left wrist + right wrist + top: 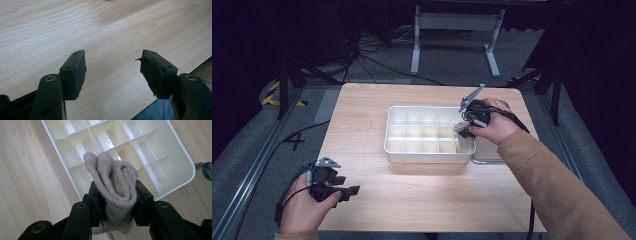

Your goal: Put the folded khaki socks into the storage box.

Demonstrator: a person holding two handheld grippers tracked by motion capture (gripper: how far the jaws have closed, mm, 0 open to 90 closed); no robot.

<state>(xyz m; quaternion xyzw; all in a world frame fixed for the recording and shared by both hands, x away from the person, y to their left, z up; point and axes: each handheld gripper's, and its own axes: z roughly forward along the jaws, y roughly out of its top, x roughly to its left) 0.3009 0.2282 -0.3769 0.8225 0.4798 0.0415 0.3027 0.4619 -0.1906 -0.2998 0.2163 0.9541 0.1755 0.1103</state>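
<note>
Already the rolled beige sock (113,187) is pinched between the pads of the right gripper (467,127) and carried to the white divided organiser tray (397,150); what remains, by my reading, is to lower it into a cell and let go. No other sock shows in the tray's compartments, so the sorting looks to be at its start.

At about eight o'clock on the wooden table (422,200), the left gripper (113,68) rests in the person's hand near the table's near edge, well apart from the tray. Its jaws are spread wide with nothing but bare wood grain between them, and they touch nothing.

Toward two o'clock, the right gripper hangs over the tray's right-hand end, jaws partly closed and squeezing the sock roll from both sides. The roll seems to sit above the near right cells, though which one it is meant for I cannot tell.
</note>
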